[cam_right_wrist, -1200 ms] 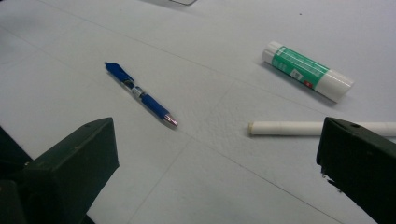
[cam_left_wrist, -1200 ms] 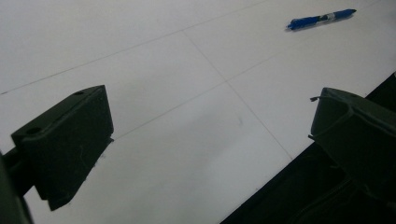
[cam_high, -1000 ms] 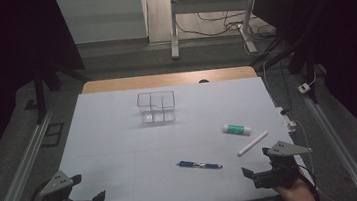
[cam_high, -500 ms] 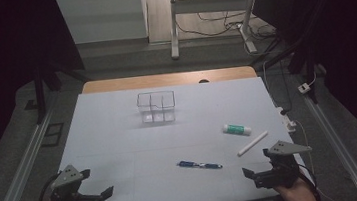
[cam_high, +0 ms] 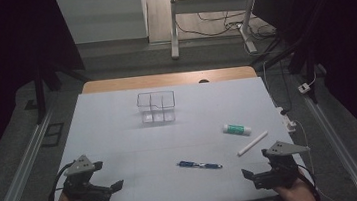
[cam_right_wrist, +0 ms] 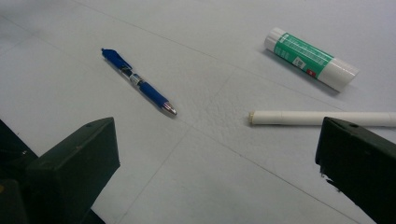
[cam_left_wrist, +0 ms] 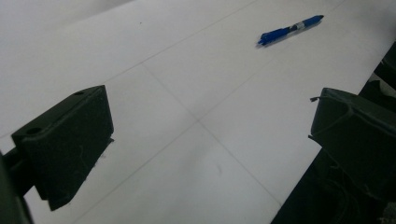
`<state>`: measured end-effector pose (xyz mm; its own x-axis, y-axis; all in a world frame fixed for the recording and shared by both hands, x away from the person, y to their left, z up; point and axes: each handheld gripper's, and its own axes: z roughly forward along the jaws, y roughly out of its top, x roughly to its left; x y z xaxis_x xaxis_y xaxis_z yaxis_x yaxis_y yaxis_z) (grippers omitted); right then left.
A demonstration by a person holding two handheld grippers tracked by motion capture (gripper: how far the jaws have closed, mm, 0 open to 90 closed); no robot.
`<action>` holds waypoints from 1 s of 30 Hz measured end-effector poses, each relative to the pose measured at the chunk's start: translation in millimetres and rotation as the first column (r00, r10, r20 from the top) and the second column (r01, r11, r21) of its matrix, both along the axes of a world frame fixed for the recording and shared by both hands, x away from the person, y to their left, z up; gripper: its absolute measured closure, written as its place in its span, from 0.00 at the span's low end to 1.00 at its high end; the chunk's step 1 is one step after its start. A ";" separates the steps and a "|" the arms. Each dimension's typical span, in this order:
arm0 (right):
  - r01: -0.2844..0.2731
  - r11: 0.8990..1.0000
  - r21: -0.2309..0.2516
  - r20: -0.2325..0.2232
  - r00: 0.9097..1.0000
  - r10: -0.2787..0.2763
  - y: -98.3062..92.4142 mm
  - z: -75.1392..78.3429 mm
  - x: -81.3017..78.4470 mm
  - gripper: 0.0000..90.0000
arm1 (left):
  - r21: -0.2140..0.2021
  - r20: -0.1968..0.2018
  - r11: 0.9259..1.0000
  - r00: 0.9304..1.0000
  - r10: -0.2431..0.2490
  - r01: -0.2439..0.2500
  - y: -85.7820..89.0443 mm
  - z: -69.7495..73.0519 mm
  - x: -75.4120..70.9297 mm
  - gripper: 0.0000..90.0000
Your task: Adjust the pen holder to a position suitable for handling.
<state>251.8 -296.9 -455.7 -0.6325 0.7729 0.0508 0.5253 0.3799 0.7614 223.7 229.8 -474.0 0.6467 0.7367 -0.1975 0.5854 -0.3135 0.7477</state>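
Blue pen (cam_high: 200, 165), white stick (cam_high: 252, 143) and glue stick (cam_high: 236, 129) lie loose on the counter (cam_high: 120, 137); clear organizer (cam_high: 156, 107) empty. Left gripper (cam_high: 109, 190) and right gripper (cam_high: 253, 177) gape apart, grasping nothing; sorting apparently unstarted.

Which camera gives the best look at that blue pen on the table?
The right gripper view: the blue pen lies close and sharp, silver tip and clear middle band visible. The left gripper view shows it farther off near the top edge. The high view shows it small.
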 end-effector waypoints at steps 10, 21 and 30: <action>-0.005 1.000 -0.003 0.000 1.000 0.005 0.3 -0.1 0.1 0.00 | 0.011 0.041 0.999 0.998 -0.048 0.048 -19.0 -2.2 31.3 0.00; -0.005 1.000 0.000 0.000 1.000 0.005 0.1 -0.1 0.0 0.00 | 0.005 0.033 0.999 0.998 -0.052 0.052 -30.7 -6.6 59.2 0.00; -0.007 1.000 -0.002 0.001 1.000 0.007 0.1 -0.2 0.0 0.00 | 0.035 0.023 0.999 0.999 -0.038 0.037 -37.8 -7.2 79.0 0.00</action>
